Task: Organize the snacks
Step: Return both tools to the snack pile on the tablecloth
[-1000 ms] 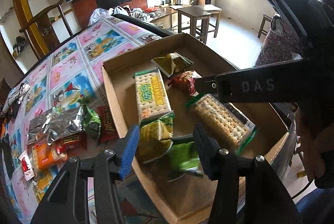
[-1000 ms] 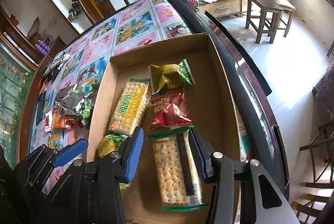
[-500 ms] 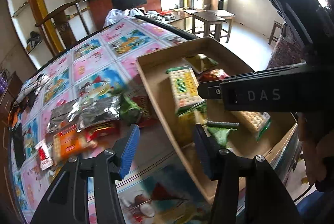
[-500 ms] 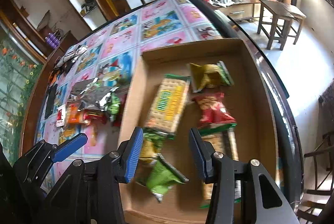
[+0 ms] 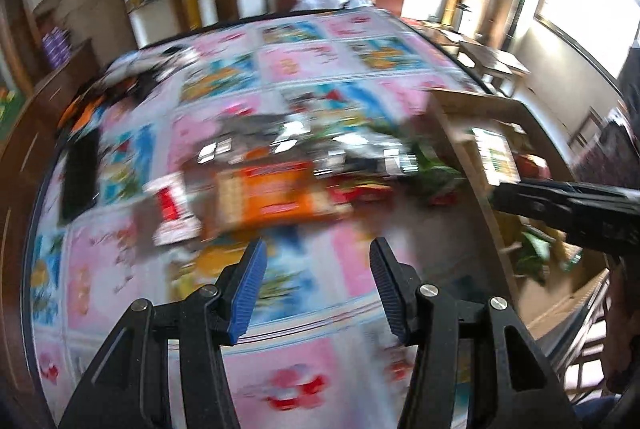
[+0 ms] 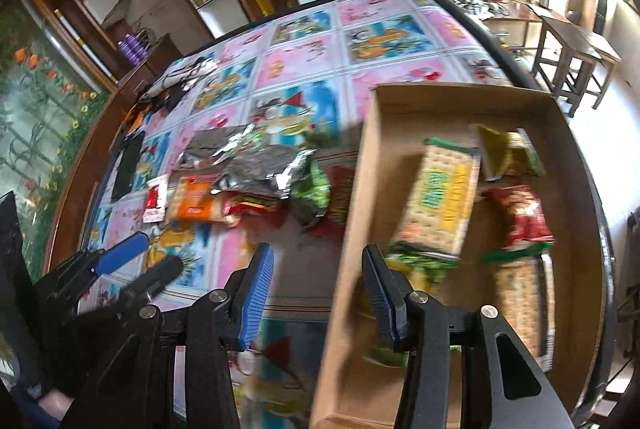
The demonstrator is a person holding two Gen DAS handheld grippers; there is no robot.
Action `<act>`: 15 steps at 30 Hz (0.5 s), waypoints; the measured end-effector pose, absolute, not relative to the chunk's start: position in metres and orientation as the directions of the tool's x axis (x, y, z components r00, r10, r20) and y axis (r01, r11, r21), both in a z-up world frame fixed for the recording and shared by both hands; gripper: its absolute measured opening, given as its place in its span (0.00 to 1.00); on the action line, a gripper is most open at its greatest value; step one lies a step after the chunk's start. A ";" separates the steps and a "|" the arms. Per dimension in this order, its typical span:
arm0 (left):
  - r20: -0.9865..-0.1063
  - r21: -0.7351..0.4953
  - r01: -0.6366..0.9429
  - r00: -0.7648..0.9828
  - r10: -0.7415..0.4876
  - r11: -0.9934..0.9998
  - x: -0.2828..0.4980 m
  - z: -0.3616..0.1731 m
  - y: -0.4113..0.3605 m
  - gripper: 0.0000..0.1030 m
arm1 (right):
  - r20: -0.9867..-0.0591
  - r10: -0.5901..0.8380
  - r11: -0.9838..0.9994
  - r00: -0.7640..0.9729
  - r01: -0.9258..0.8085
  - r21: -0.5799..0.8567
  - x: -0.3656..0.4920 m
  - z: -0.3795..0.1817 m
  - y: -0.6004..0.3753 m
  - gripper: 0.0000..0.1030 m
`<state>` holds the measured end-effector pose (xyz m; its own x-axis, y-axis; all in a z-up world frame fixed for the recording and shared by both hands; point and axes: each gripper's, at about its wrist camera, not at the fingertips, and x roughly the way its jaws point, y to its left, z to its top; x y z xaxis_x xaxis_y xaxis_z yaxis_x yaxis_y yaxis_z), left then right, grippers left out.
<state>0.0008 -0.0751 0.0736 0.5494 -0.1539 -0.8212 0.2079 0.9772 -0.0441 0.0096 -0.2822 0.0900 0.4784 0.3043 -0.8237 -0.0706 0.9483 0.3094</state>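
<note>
Round table [image 6: 304,49] under cartoon cloth carried our job. Cardboard tray [image 6: 360,189] at its right edge already held cracker pack [image 6: 440,197], red bag [image 6: 520,217], green-yellow bag [image 6: 508,153], likely sorted. Unsorted heap, silver bag [image 6: 244,161] and orange pack [image 6: 196,203], lay just beside tray. We held left tongs [image 5: 318,279] and right tongs [image 6: 318,283] spread, empty, apparently ready for next pick.

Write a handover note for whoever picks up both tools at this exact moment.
Left tool: open, empty, over the tablecloth.
Right tool: open, empty, straddling the cardboard box's left wall.
Done: cracker packs, a red bag and a yellow-green bag lie in the box.
Left: the loose pile beside the box, with the silver bag, orange pack and green bag, has yet to go in.
</note>
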 end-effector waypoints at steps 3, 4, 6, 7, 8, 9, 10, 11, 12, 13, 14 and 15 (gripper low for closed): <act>-0.836 -0.068 0.120 0.535 -0.122 0.990 0.009 0.067 -0.035 0.51 | -0.825 0.323 0.944 0.464 -0.100 0.314 0.011 0.087 -0.263 0.48; -0.846 -0.086 0.076 0.521 -0.113 0.993 0.015 0.063 -0.017 0.51 | -0.825 0.326 0.944 0.461 -0.107 0.313 0.011 0.087 -0.259 0.48; -0.865 -0.108 -0.001 0.492 -0.093 0.994 0.027 0.056 0.010 0.51 | -0.827 0.332 0.942 0.454 -0.121 0.312 0.010 0.086 -0.251 0.48; -0.869 -0.120 -0.034 0.486 -0.089 0.992 0.032 0.054 0.022 0.51 | -0.828 0.334 0.942 0.450 -0.127 0.311 0.010 0.085 -0.247 0.48; -0.875 -0.139 -0.078 0.476 -0.085 0.987 0.041 0.050 0.038 0.51 | -0.830 0.333 0.943 0.449 -0.129 0.308 0.009 0.085 -0.245 0.48; -0.881 -0.149 -0.106 0.465 -0.084 0.983 0.047 0.048 0.048 0.51 | -0.831 0.330 0.944 0.449 -0.131 0.305 0.008 0.084 -0.244 0.48; -0.886 -0.163 -0.124 0.454 -0.090 0.979 0.053 0.045 0.054 0.51 | -0.832 0.327 0.945 0.448 -0.130 0.301 0.007 0.084 -0.243 0.49; -0.891 -0.183 -0.139 0.443 -0.104 0.973 0.062 0.041 0.060 0.51 | -0.834 0.325 0.946 0.447 -0.129 0.299 0.007 0.083 -0.244 0.49; -0.894 -0.191 -0.158 0.436 -0.106 0.969 0.070 0.038 0.065 0.51 | -0.835 0.321 0.947 0.446 -0.125 0.296 0.006 0.083 -0.244 0.49; -0.897 -0.191 -0.175 0.430 -0.099 0.966 0.076 0.035 0.067 0.51 | -0.837 0.316 0.948 0.446 -0.120 0.294 0.005 0.083 -0.246 0.49; -0.900 -0.200 -0.187 0.424 -0.104 0.962 0.084 0.033 0.068 0.51 | -0.839 0.311 0.950 0.447 -0.113 0.292 0.004 0.082 -0.249 0.49; -0.902 -0.218 -0.190 0.415 -0.123 0.957 0.091 0.029 0.068 0.51 | -0.840 0.308 0.951 0.447 -0.109 0.290 0.004 0.082 -0.251 0.49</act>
<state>0.0906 0.0683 0.0286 0.4150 -0.1226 -0.9015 -0.1902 0.9573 -0.2177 0.0036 -0.2506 0.0824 0.4472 0.3075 -0.8399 -0.1090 0.9508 0.2901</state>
